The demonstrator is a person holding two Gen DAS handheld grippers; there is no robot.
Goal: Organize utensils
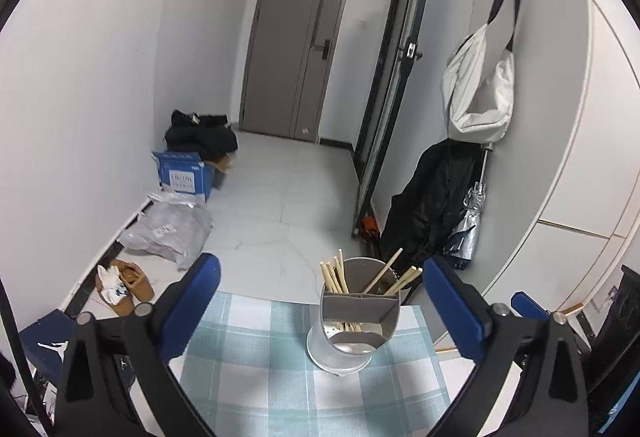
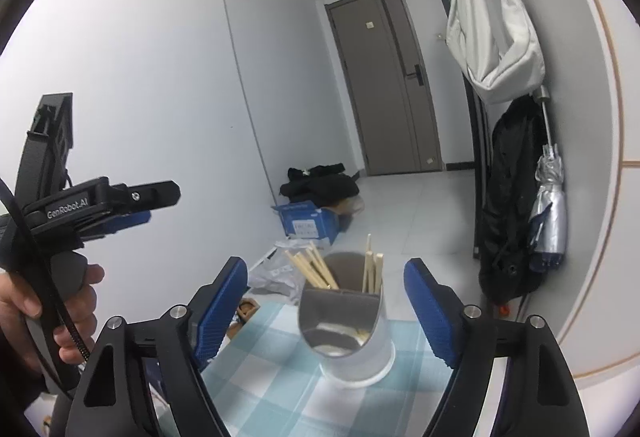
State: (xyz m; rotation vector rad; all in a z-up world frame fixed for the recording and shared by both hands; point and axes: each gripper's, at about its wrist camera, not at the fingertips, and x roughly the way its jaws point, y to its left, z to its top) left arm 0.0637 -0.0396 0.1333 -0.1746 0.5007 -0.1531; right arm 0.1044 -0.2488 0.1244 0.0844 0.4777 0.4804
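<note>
Left wrist view: the left gripper [image 1: 320,301] hangs spread wide, nothing between its blue pads [image 1: 192,301], and the grey holder [image 1: 352,321] stands upright on the checked cloth [image 1: 248,357] just ahead, chopsticks [image 1: 336,277] leaning in its rear compartments. Right wrist view: the right gripper [image 2: 324,305] is spread too, empty, framing the same holder [image 2: 348,333] and its chopsticks [image 2: 316,269]. A hand [image 2: 44,313] grips the other tool at left, apart from the holder.

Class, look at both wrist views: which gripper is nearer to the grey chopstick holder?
Right, though only slightly. The right gripper has the holder large between its open fingers; the left gripper also frames it, but from a little further back. Neither touches it.
</note>
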